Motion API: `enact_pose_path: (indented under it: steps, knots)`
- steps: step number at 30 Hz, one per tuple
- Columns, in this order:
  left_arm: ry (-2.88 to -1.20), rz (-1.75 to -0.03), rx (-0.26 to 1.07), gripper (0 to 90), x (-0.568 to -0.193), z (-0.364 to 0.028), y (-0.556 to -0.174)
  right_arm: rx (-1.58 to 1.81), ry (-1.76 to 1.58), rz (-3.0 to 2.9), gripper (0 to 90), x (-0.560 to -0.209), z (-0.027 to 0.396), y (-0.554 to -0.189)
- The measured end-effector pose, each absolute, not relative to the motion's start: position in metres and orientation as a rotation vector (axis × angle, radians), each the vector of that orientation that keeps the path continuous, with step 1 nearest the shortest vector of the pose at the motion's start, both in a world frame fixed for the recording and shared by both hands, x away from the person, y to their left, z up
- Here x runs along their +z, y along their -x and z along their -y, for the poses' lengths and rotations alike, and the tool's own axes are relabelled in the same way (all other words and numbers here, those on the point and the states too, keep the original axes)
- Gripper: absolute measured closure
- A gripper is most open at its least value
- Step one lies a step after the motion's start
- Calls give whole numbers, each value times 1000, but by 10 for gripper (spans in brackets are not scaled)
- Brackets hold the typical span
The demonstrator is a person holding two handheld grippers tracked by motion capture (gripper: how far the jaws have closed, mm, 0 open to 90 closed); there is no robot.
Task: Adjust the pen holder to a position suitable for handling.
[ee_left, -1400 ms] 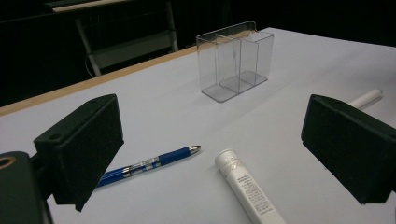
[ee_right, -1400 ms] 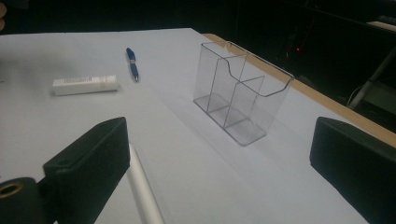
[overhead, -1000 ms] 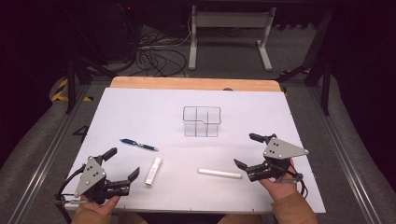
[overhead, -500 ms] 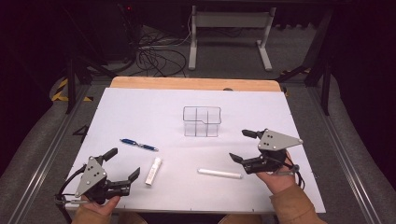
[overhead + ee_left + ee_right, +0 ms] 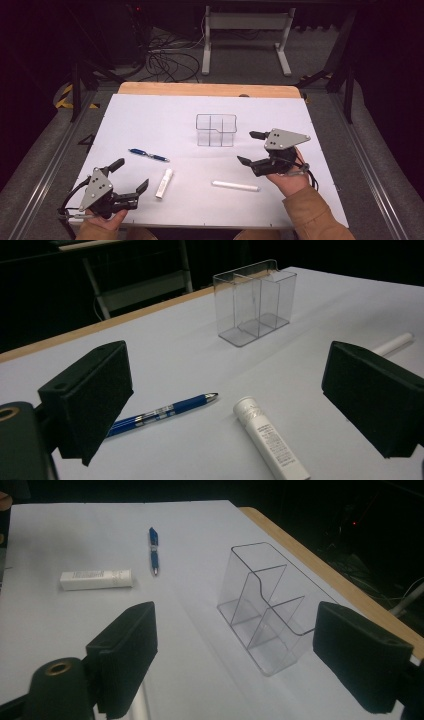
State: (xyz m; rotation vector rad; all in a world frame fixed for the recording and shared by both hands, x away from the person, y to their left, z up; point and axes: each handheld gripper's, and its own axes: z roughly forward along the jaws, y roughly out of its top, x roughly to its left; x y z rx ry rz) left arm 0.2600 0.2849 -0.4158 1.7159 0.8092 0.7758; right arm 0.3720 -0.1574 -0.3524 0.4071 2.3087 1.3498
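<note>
A clear plastic organizer (image 5: 216, 130) (image 5: 255, 300) (image 5: 270, 605) stands upright mid-table. In front of it lie a blue pen (image 5: 148, 155) (image 5: 160, 412) (image 5: 154, 547), a white tube (image 5: 164, 183) (image 5: 270, 440) (image 5: 97, 579) and a white stick (image 5: 235, 186) (image 5: 395, 344). My left gripper (image 5: 130, 175) (image 5: 230, 395) rests open at the front left, aimed past the pen and tube. My right gripper (image 5: 249, 147) (image 5: 242, 657) hovers above the table just right of the organizer and behind the stick. Its jaws have just been closing a little, with nothing between them.
A white sheet (image 5: 150, 120) covers the table, with a wooden strip (image 5: 200, 89) at the far edge. Beyond it stand a metal frame (image 5: 245, 30) and cables (image 5: 165, 60) on the dark floor. Rails (image 5: 45, 165) run along both table sides.
My right gripper has lifted and moved left, away from the white stick and closer to the organizer, with its jaws slightly narrower. The left gripper and the objects have stayed put.
</note>
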Motion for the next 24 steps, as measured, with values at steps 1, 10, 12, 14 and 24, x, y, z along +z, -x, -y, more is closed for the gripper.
enact_pose_path:
  steps: [1, 10, 12, 14, 24]
  knots:
    - [-1711, -814, 773, 67, -416, -286, -260, 1350, -407, -2309, 203, -352, 157, -372]
    - [-1719, -816, 767, 69, -417, -285, -260, 1243, -360, -2366, 253, -347, 142, -391]
    - [-1717, -822, 766, 70, -417, -286, -259, 1235, -360, -2388, 268, -347, 137, -397]
    - [-1712, -824, 768, 70, -417, -287, -259, 1236, -366, -2417, 281, -348, 133, -404]
    - [-1716, -828, 765, 71, -418, -287, -260, 1187, -357, -2474, 365, -352, 115, -428]
